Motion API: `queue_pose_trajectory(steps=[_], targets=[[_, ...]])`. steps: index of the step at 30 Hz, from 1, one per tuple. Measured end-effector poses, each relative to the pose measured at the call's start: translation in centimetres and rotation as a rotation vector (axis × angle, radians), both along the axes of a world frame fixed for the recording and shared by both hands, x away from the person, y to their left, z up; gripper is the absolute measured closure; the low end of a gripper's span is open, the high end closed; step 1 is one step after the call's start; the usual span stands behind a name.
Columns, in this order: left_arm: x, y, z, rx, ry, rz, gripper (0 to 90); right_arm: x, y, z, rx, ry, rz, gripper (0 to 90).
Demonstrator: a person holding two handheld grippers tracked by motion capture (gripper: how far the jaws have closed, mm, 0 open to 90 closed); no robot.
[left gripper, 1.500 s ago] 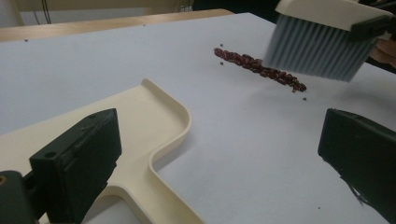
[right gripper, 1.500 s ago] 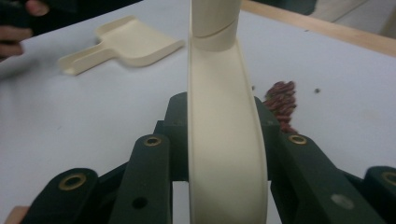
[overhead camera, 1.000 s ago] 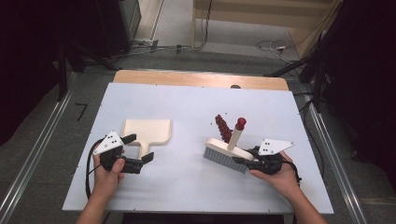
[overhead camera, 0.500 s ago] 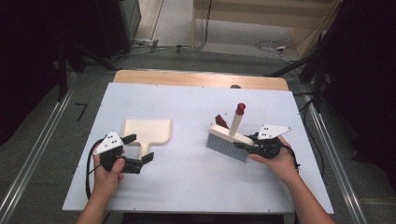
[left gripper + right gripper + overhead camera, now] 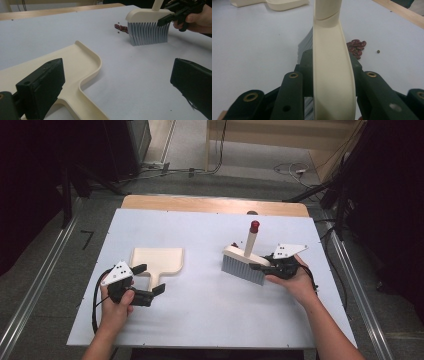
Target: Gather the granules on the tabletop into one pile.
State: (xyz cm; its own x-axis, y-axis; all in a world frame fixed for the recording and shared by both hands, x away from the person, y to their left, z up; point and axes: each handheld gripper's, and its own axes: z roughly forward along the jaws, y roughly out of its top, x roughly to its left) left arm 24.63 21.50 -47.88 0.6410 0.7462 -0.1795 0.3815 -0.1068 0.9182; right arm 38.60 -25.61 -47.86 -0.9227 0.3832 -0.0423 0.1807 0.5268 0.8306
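Note:
A cream dustpan (image 5: 157, 260) lies flat at the left of the white table (image 5: 200, 320), its handle pointing toward the person. My left gripper (image 5: 150, 279) is open, its jaws either side of that handle; in the left gripper view the dustpan (image 5: 72, 65) runs under the left jaw. My right gripper (image 5: 260, 266) is shut on the cream head of a brush (image 5: 244, 261) with grey bristles and a red-tipped upright handle. The bristles rest on the table just in front of a small pile of red beans (image 5: 356, 47), seen behind the brush (image 5: 147, 27) in the left gripper view.
A wooden strip (image 5: 215, 205) borders the table's far edge. One stray dark crumb (image 5: 378, 51) lies beside the beans. Metal rails and cables run along the floor around the table.
My right gripper has carried the brush away from the person and tipped its handle more upright, so the brush now stands against the beans. The left gripper has stayed put.

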Motion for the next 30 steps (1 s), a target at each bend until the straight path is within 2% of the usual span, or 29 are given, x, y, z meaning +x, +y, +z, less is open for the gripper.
queue_pose_trajectory(steps=[15,23,30], targets=[[0.0,0.0,0.0,0.003,0.002,0.0,0.0,1.7,0.3,0.2,-0.004,-0.015,-0.021,66.0],[0.0,0.0,-0.1,0.006,0.004,-0.001,0.0,2.3,-0.1,-0.1,0.02,-0.012,-0.039,66.0],[0.1,0.0,-0.1,0.006,0.004,-0.003,0.0,2.9,0.3,0.3,0.002,-0.019,-0.033,65.9]])
